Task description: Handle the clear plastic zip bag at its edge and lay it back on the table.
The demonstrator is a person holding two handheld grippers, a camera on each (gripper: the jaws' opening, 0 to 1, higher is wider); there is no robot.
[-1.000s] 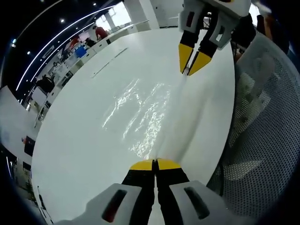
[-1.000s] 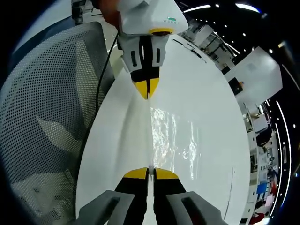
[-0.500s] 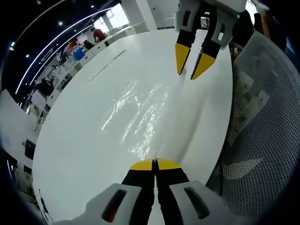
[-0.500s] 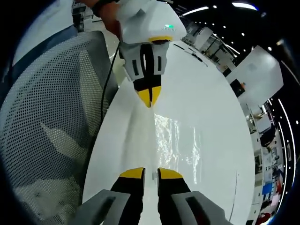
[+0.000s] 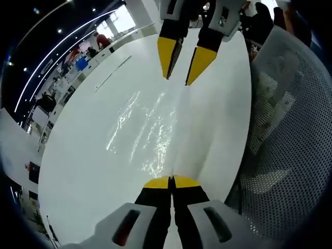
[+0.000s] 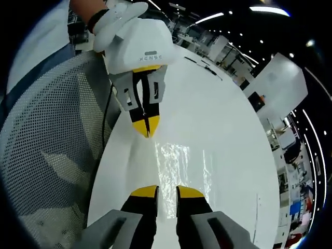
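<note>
- Bag [image 5: 155, 129]: clear plastic, lying flat on the white tabletop [image 5: 83, 155]; wrinkled film catches bright glare. In the right gripper view the bag [image 6: 179, 166] stretches from the near fingers toward the far gripper.
- Left gripper [image 5: 171, 182]: yellow-tipped fingers pressed together with no visible gap, pinching the bag's near edge at the tabletop. In the right gripper view the left gripper [image 6: 147, 127] reaches down from above, its tips closed on the bag's far edge; a gloved hand [image 6: 111, 18] holds its white body.
- Right gripper [image 6: 167, 192]: fingers parted, a clear gap between the yellow tips, nothing held; the bag's edge lies in line with the gap, and contact cannot be told. In the left gripper view the right gripper [image 5: 178, 65] enters from the top, fingers spread, tips near the bag's far end.
- Chair [image 5: 290, 135]: grey mesh back, just beside the tabletop's edge; chair [image 6: 46, 145] also seen in the right gripper view.
- Background: office room with ceiling light strips [image 5: 57, 39], desks, and people [image 5: 101, 39] far off.
</note>
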